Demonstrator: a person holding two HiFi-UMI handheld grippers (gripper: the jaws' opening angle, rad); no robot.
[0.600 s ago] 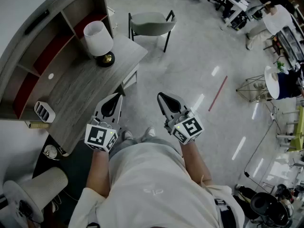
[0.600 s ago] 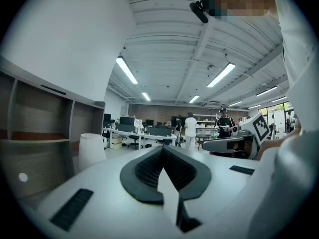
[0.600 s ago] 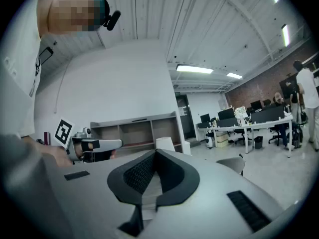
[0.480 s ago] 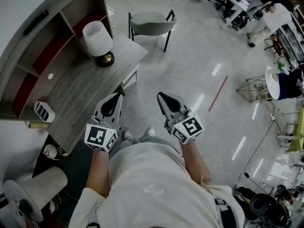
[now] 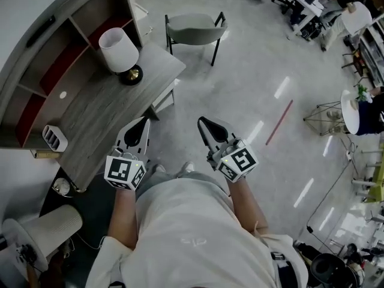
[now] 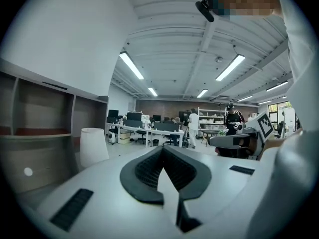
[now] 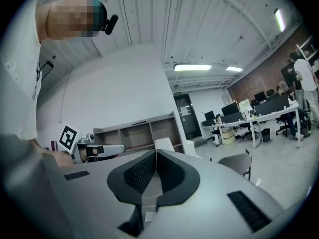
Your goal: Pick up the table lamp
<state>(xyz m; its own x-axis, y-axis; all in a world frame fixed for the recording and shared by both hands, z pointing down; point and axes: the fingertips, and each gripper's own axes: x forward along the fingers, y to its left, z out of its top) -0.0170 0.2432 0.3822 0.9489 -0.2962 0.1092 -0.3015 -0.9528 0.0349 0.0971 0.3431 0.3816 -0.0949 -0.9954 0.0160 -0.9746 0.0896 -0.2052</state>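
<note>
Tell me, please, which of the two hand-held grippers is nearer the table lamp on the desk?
The left hand-held gripper, whose tip is by the desk that bears the table lamp; the right hand-held gripper is farther off, over the floor.

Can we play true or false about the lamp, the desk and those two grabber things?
1. The table lamp stands on the desk. True.
2. The left gripper is holding the lamp. False: it is shut on nothing and is well apart from the lamp.
3. The right gripper has its jaws wide open. False: its jaws are together, with nothing between them.
4. A grey chair stands on the floor near the desk's far end. True.
5. The lamp's shade is red. False: it is white.
</note>
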